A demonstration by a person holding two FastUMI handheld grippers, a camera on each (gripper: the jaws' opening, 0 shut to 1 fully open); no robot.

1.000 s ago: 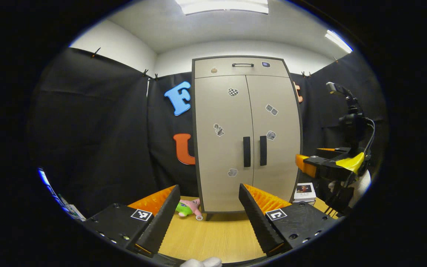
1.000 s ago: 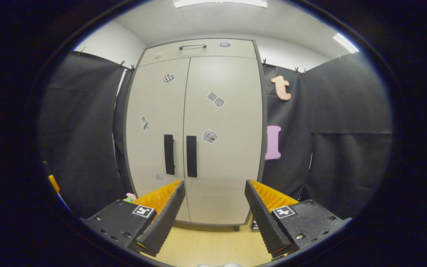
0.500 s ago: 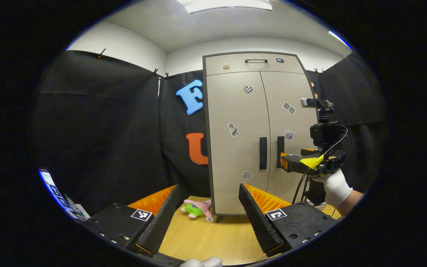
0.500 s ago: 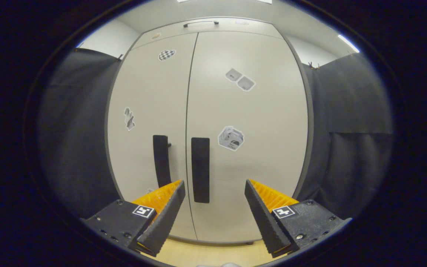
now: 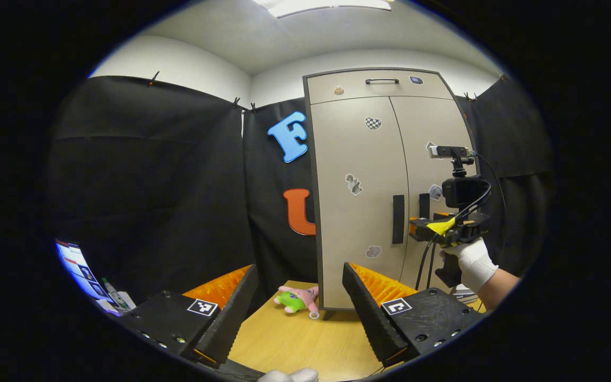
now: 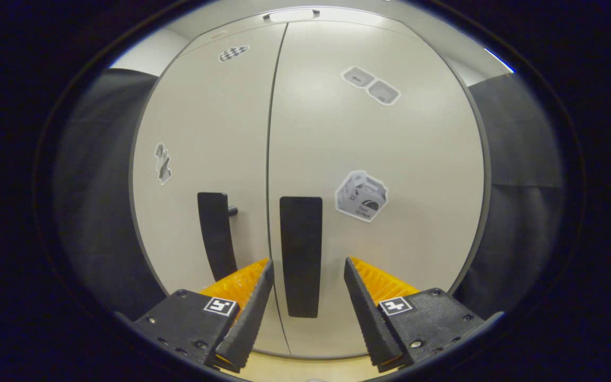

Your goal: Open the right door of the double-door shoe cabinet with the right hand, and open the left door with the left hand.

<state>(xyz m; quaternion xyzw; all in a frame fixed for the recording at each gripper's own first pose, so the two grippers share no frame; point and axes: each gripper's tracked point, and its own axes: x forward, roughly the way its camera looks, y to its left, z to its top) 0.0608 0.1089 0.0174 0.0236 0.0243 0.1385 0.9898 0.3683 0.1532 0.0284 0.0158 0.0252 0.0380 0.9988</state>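
The pale double-door shoe cabinet (image 5: 361,159) stands on the table with both doors closed. In the right gripper view, the right door (image 6: 390,143) is close in front, and its dark vertical handle (image 6: 300,233) runs down between my right gripper's (image 6: 307,262) fingers. That gripper is open, with a small gap on each side of the handle. The left door's handle (image 6: 215,233) is just to the left. In the left gripper view, my left gripper (image 5: 299,268) hangs open and empty, well back from the cabinet. There the right gripper (image 5: 414,228), held by a gloved hand (image 5: 472,262), is at the right handle (image 5: 424,204).
A pink and green plush toy (image 5: 296,298) lies on the wooden table (image 5: 284,339) by the cabinet's left foot. The cabinet has a top drawer with a handle (image 5: 381,80). A screen and small items (image 5: 85,270) sit at the far left. Black cloth walls surround the booth.
My right gripper has moved in to the right door handle, and its fingers have narrowed around it. The left gripper has turned left, so the cabinet sits further right in its view.
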